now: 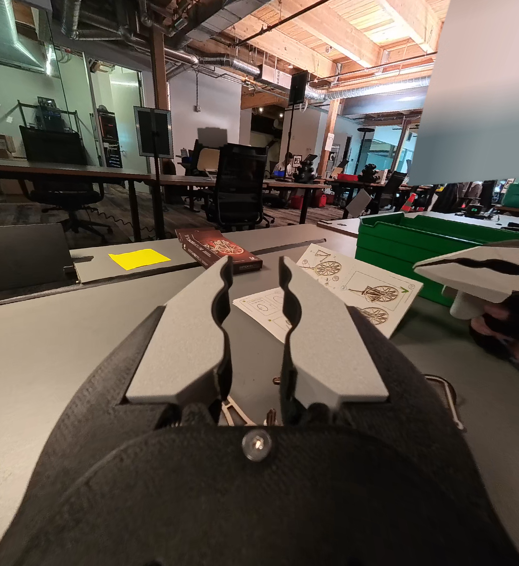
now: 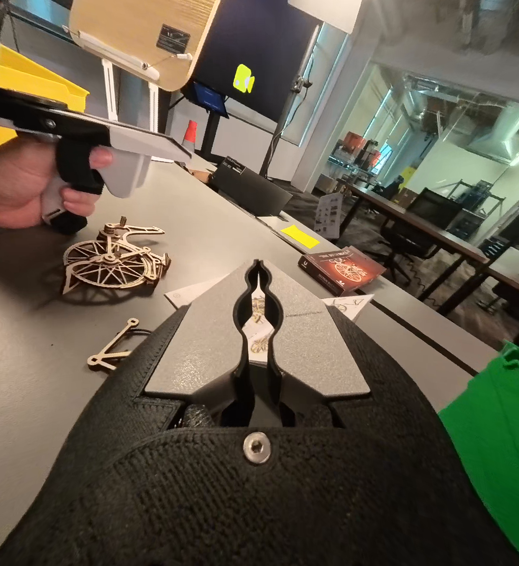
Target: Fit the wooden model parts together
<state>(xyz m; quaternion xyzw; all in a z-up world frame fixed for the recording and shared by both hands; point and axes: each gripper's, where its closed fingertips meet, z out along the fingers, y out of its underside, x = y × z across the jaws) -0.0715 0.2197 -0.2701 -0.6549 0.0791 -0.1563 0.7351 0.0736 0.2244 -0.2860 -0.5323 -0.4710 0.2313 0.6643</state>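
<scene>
A wooden wheel assembly (image 2: 111, 263) with spokes and frame arms lies flat on the grey table (image 2: 37, 413). A loose triangular wooden frame piece (image 2: 111, 346) lies nearer, just left of my right gripper. My right gripper (image 2: 259, 265) is shut and empty, hovering over the instruction sheet (image 2: 258, 330); it also shows in the left wrist view (image 1: 420, 266). My left gripper (image 1: 255, 263) is open and empty above the table. Pale wooden bits (image 1: 236, 413) show below it between the fingers. In the right wrist view the left gripper (image 2: 184, 151) is held by a hand (image 2: 13, 190) behind the wheel assembly.
A printed instruction sheet (image 1: 359, 291) and a dark brown kit box (image 1: 218, 251) lie ahead on the table. A green bin (image 1: 436, 245) stands at the right, close to my right gripper (image 2: 497, 428). A yellow note (image 1: 138, 258) lies at the far left. A yellow bin (image 2: 37, 82) sits behind the hand. My hands' fingertips stand some 15 centimetres from each other.
</scene>
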